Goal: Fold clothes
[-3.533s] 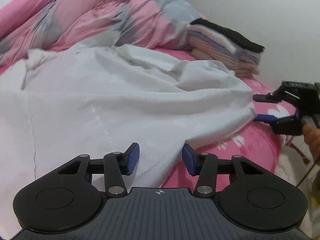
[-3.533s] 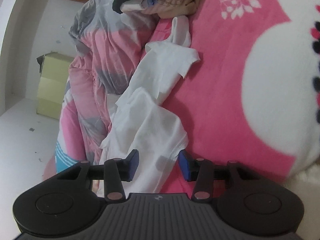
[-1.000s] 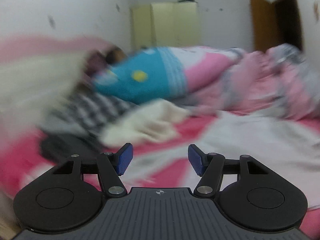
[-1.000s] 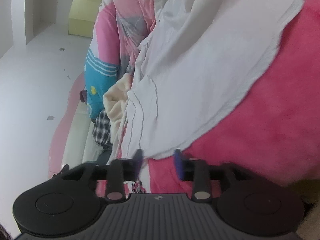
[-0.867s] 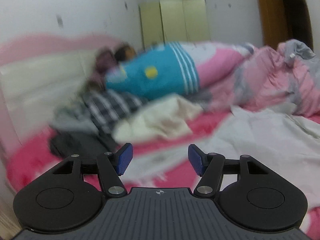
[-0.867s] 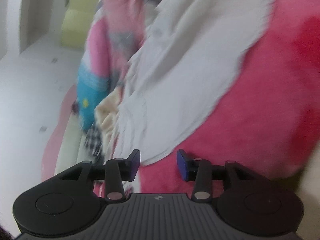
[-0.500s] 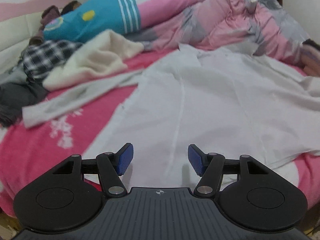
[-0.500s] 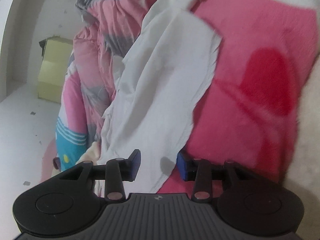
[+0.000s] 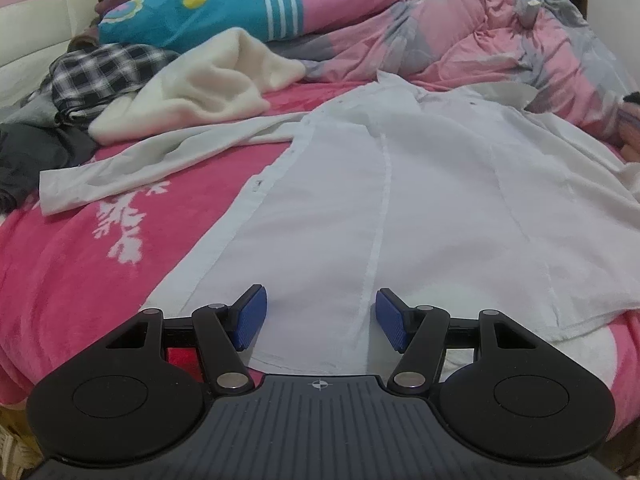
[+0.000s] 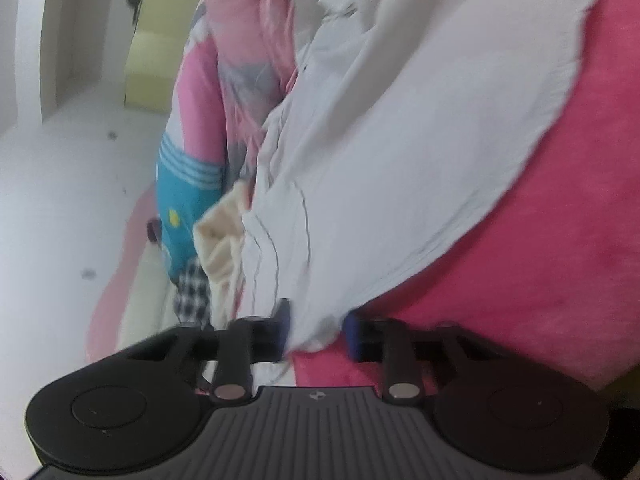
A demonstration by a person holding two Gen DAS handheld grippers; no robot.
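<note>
The right wrist view is blurred throughout; edges of the white shirt [image 10: 400,152] and the pink blanket [image 10: 560,260] smear. The right gripper [image 10: 316,326] is closing with the shirt's corner between its fingers; whether the pads press the cloth cannot be read through the blur. The shirt's top runs off that picture's upper edge.

In the left wrist view the shirt's near hem disappears behind the left gripper [image 9: 318,316], and its right side is cut by the picture's edge. The buttons along the placket are too small to tell. A dark garment [image 9: 36,160] is cut at the left edge. The checked cloth [image 9: 104,76] lies partly under the cream fleece [image 9: 200,92].
</note>
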